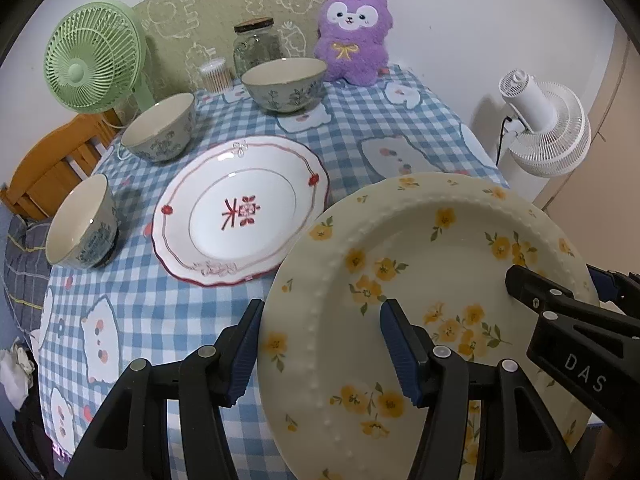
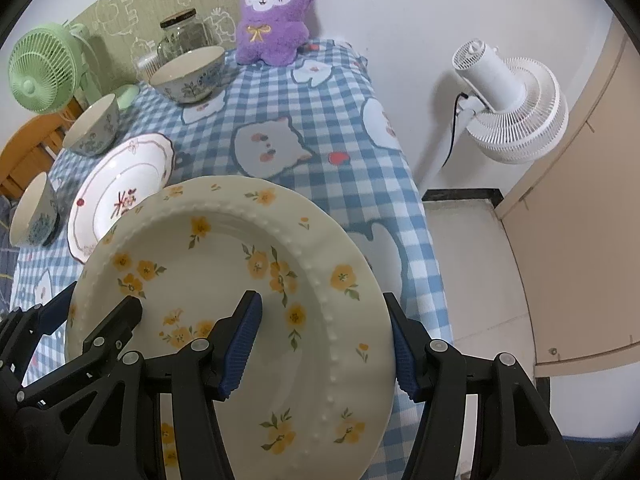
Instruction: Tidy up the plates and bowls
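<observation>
A: Yellow-flowered plate (image 1: 420,280): where is it seen?

B: It is held just beside the red-rimmed plate (image 1: 240,212), gripped at opposite rims by left gripper (image 1: 320,344) and right gripper (image 2: 324,340) jaws.

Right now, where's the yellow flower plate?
The yellow flower plate is held between the left gripper and right gripper, one on each rim, just right of the red-trimmed plate.
</observation>
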{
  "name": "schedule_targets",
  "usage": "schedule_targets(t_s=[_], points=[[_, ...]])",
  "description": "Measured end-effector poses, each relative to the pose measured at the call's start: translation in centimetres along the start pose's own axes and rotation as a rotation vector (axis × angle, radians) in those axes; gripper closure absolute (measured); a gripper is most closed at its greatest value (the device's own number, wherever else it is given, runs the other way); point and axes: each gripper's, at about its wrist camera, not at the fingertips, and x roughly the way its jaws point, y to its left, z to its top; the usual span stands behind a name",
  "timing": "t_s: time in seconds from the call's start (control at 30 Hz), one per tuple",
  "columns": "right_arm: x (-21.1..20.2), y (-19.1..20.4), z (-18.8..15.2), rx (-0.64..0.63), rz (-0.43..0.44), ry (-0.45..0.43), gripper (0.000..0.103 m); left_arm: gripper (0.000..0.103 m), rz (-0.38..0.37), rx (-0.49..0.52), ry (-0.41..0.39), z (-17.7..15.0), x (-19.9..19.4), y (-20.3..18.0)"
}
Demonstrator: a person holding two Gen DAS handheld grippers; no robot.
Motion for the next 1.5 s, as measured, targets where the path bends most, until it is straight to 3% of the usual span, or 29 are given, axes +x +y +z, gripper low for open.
schedule_targets(t_s=[0.9, 1.5], points=[[2.6, -1.8, -1.6, 0.026, -0.006, 0.073, 0.04, 0.043, -0.024, 0.004, 0.08, -2.0, 2.0, -1.9], [3.0, -2.5, -2.4, 0.045, 0.059, 0.075, 0.04, 0.037, 0.016, 0.012, 0.047, -2.7, 2.1, -2.5]])
